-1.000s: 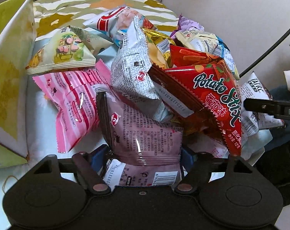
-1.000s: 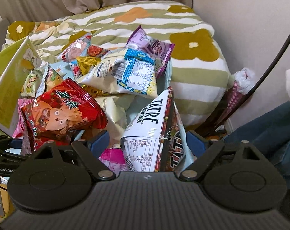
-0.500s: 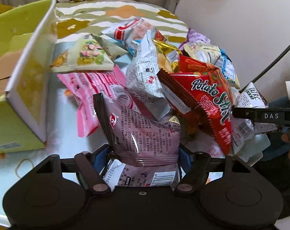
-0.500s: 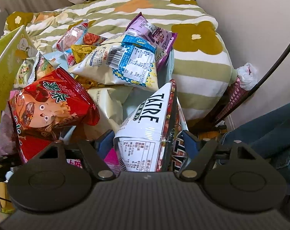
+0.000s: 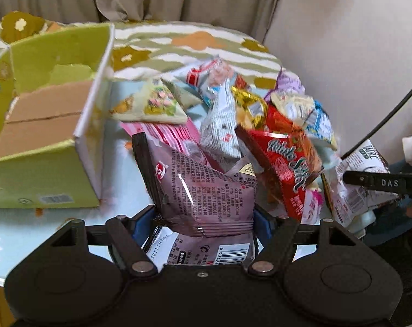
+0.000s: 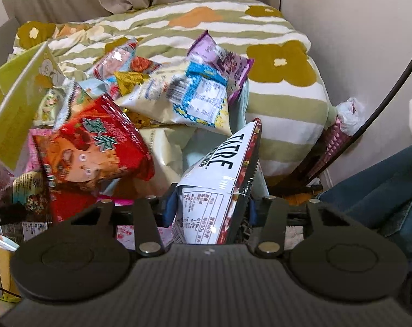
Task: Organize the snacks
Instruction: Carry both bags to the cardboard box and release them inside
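Observation:
My left gripper [image 5: 203, 218] is shut on a mauve snack bag [image 5: 203, 185] and holds it up off the pale blue table [image 5: 118, 174]. An open green cardboard box [image 5: 45, 125] stands to its left. My right gripper [image 6: 210, 204] is shut on a white TAIRE snack bag [image 6: 219, 182], which also shows in the left wrist view [image 5: 361, 179]. A heap of snack bags lies between them, with a red Potato Stix bag [image 5: 285, 166] on top; it also shows in the right wrist view [image 6: 97, 150].
A striped floral quilt [image 6: 274, 62] lies behind the heap. A wall and a black cable [image 6: 391, 95] are on the right. A pink bag [image 5: 165, 133] and a green triangular bag [image 5: 154, 106] lie beside the box. The person's blue-jeaned leg [image 6: 377, 188] is at right.
My left gripper has lifted the mauve bag and swung left, bringing the green box into fuller view. My right gripper has narrowed onto the TAIRE bag and raised it.

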A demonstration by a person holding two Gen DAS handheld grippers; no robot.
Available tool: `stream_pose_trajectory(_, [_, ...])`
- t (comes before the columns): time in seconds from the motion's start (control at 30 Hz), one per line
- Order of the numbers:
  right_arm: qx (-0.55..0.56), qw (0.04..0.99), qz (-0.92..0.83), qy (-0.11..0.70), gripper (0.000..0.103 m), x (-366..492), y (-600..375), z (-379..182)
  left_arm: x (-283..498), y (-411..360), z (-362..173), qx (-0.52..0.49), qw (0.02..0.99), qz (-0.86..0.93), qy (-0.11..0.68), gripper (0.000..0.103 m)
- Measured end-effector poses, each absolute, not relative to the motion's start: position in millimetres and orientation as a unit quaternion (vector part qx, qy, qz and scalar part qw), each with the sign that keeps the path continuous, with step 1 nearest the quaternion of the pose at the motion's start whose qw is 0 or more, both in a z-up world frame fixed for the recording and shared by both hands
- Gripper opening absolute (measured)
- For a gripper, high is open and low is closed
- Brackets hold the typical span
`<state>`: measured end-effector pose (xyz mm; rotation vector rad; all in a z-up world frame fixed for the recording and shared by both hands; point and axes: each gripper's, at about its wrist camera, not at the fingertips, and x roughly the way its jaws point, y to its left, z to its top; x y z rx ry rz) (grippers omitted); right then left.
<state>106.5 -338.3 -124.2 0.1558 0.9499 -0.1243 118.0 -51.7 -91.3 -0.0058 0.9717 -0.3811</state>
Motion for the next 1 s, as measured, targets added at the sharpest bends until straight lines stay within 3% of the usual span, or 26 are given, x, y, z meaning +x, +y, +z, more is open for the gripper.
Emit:
stream_pose_trajectory(0.5, [0.032, 0.926, 0.025, 0.376, 0.063, 122, -306, -25, 110, -18, -10, -0.016, 0.921, -0.112, 0.373, 0.077])
stream_pose_trajectory(1.0, [0.034, 0.936, 0.13, 0.324, 0.063, 219, -161, 32, 190, 106, 45, -0.032, 0.947, -0.037, 0.319, 0.077])
